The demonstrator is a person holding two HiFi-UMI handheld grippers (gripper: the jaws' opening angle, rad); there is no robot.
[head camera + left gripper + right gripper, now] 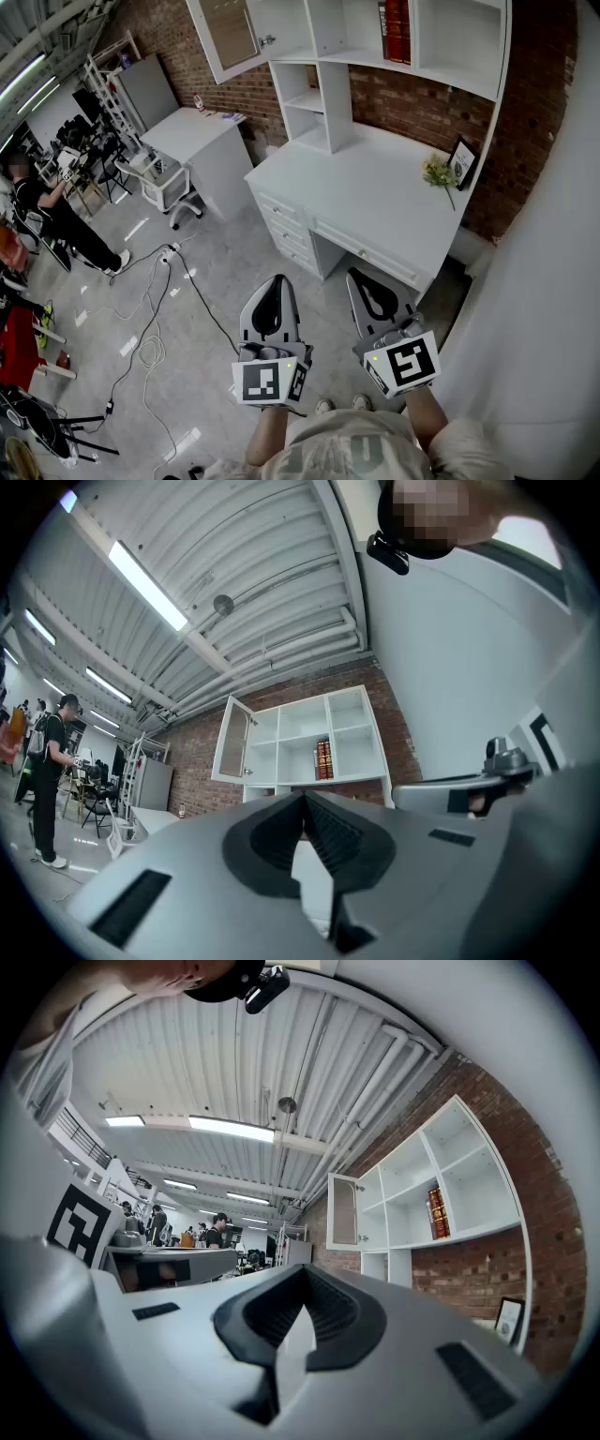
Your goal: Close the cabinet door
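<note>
The cabinet door (230,37), white-framed with a glass pane, stands swung open at the upper left of the white shelf unit (441,42). It also shows in the left gripper view as the door (232,740) and in the right gripper view as the door (344,1211). Both grippers hang well short of the desk, over the floor. My left gripper (275,281) is shut with nothing in it, its tips meeting (303,797). My right gripper (359,275) is likewise shut and empty, its tips together (305,1269).
A white desk (375,202) with drawers stands under the shelves, bearing flowers (437,172) and a picture frame (461,161). Red books (395,28) sit in a shelf. A white wall (553,309) rises at the right. Cables (150,319) cross the floor; a person (42,211) sits far left.
</note>
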